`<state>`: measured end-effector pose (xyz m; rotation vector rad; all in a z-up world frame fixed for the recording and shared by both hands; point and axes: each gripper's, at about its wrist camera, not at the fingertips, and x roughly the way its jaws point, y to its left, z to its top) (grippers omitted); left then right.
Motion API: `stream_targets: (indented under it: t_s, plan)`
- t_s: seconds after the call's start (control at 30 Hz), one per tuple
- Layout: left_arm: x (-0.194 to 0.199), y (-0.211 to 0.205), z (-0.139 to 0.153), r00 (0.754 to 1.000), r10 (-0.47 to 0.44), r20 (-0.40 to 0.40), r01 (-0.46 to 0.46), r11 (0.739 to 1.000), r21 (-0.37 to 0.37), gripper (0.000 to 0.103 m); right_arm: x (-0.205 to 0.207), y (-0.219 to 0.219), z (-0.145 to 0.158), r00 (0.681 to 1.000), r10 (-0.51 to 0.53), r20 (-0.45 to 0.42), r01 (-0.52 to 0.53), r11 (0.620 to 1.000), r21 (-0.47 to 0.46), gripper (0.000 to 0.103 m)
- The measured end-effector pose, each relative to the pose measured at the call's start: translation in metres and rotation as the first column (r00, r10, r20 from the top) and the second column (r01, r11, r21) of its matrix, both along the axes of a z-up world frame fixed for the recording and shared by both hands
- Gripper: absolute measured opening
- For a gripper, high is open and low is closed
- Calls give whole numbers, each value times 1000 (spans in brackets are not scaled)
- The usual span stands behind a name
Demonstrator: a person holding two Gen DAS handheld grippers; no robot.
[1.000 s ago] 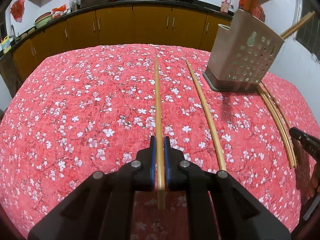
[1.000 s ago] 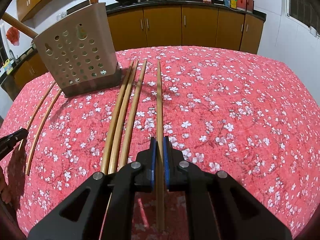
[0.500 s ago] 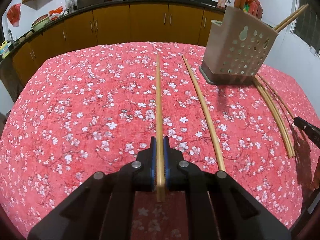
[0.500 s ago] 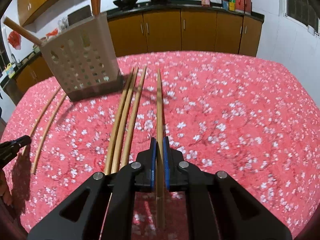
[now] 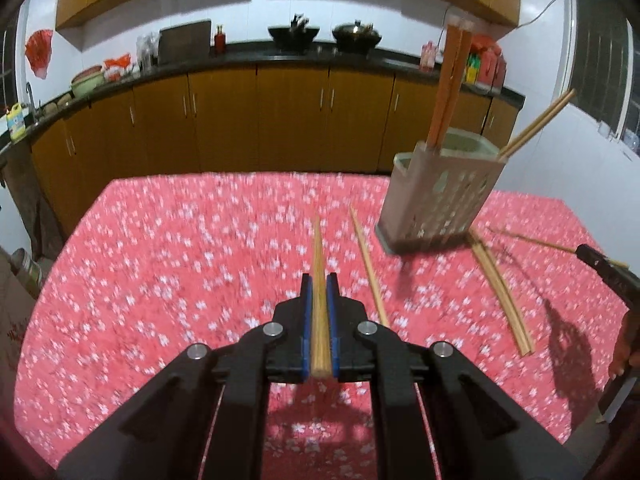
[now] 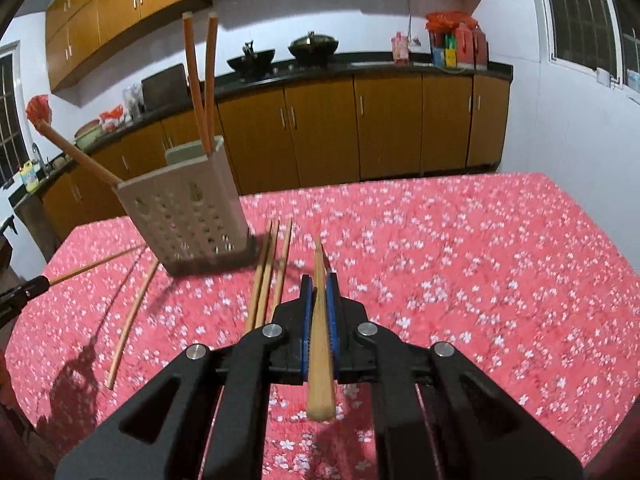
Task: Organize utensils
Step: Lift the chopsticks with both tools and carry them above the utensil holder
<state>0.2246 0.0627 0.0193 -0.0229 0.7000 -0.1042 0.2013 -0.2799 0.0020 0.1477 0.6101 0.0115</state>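
Both sets of jaws were pinching a chopstick each: left gripper (image 5: pixel 319 294) and right gripper (image 6: pixel 319 294). Probably best to tip each stick upright over the perforated holder (image 6: pixel 188 216) before letting go, so neither snags the rim

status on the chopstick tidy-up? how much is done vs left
Partly done. Three chopsticks already stand in the holder: a reddish pair and one leaning out.

In hand: the left gripper and the right gripper are each shut on one chopstick, both lifted off the table.

Left: four on the tablecloth, a group of three beside the holder and a single one on its other side.
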Motion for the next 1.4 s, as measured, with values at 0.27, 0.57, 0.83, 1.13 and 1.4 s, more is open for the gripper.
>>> stream_targets:
  t_s: [0.27, 0.57, 0.83, 1.13, 1.4]
  plan:
    - [-5, -6, 29, 996, -12, 84, 12, 1000, -1, 8, -4, -3, 17, 998, -5, 55, 5, 1000, 4, 8]
    - [-11, -9, 52, 989, -26, 148, 26, 1000, 1, 8, -8, -5, 31, 995, -10, 102, 10, 1000, 4, 8]
    - [-20, -12, 71, 981, -53, 186, 55, 998, -8, 8, -11, -5, 55, 988, -5, 153, 3, 1000, 14, 8]
    - [-37, -36, 126, 938, -146, 313, 162, 987, -24, 8, -28, 0, 130, 949, 86, 304, -118, 989, 88, 8]
    - [-28, -64, 175, 869, -113, 483, 166, 984, -70, 8, -26, 24, 165, 899, 114, 423, -152, 987, 57, 8]
